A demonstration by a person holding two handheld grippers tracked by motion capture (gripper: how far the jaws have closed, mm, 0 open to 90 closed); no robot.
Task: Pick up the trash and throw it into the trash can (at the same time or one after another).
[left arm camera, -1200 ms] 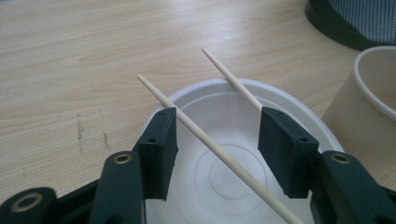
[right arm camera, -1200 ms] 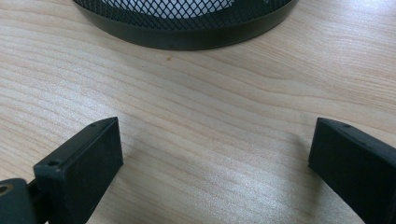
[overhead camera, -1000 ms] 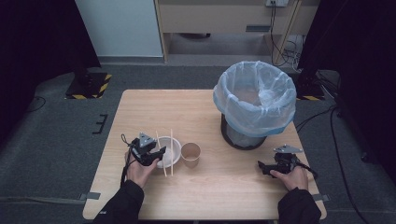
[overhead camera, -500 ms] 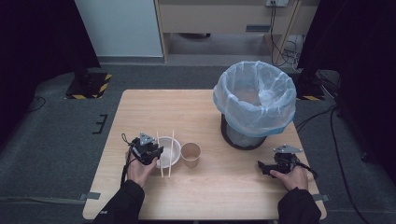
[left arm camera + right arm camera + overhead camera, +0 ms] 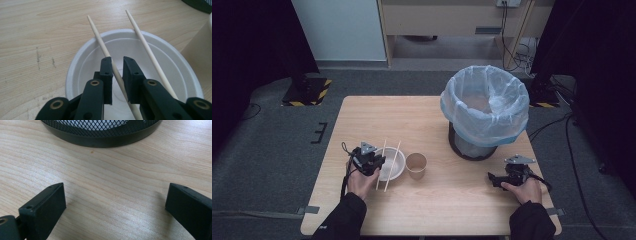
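1. Right now the left gripper sits low over the white bowl, its jaws just closed in around the nearer chopstick. A thin gap shows on either side of the stick in the left gripper view, so I can't tell if the pads are pinching yet.
2. That chopstick lies tilted across the bowl rim, running up and away from the jaws. The second chopstick lies just to the right of the jaws, also across the rim, apart from the first.
3. Handling, my read: thin round wooden stick, light, stiff, smooth. Likely to roll or pivot in flat pads. Grip near mid-length, pads square across it, so it doesn't swing.
4. The bowl looks like light foam or paper and could shift if the stick drags on the rim.
5. Further right of the bowl: paper cup, then the lined bin.
6. Right gripper rests on the table near the bin base, jaws wide apart, nothing between them.
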